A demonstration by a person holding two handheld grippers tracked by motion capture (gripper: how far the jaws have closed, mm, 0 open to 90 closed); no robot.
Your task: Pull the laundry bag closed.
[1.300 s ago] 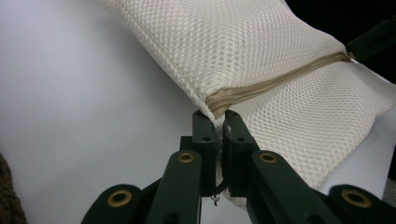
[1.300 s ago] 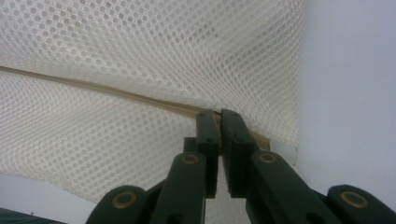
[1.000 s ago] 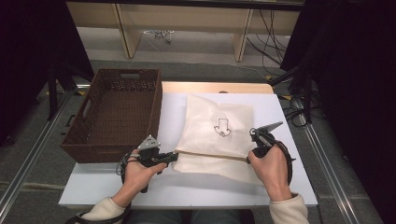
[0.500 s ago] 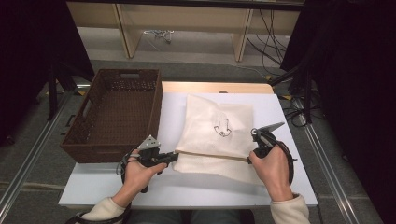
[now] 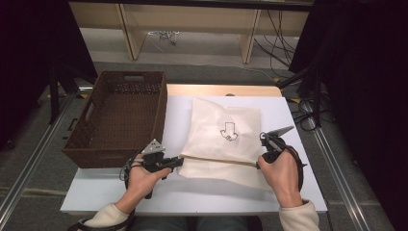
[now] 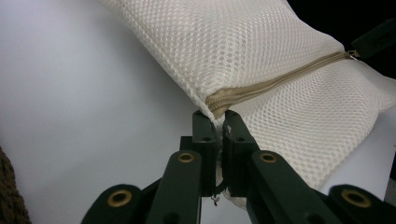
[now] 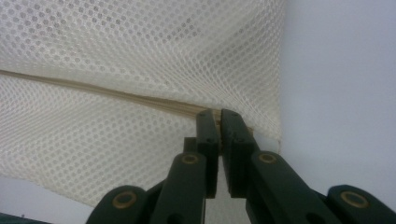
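Note:
A cream mesh bag [image 5: 223, 132] with a small black print lies in the middle of the white table [image 5: 110, 192]. A tan zipper [image 5: 219, 160] runs along its near edge. My left gripper [image 5: 178, 161] is shut on the bag's left corner, right at the zipper's end [image 6: 215, 100]. My right gripper [image 5: 259, 165] is shut on the zipper at the bag's right end, and the tan zipper [image 7: 140, 99] runs straight into its jaws. The zipper is drawn taut between the two. In the left gripper view the right gripper [image 6: 373, 37] shows dark at the zipper's far end.
A brown wicker basket [image 5: 118, 118] stands at the table's left, close beside the left hand. A wooden strip [image 5: 226, 90] edges the table's far side. Bare table lies in front of the bag and to its right. Cables trail on the floor beyond.

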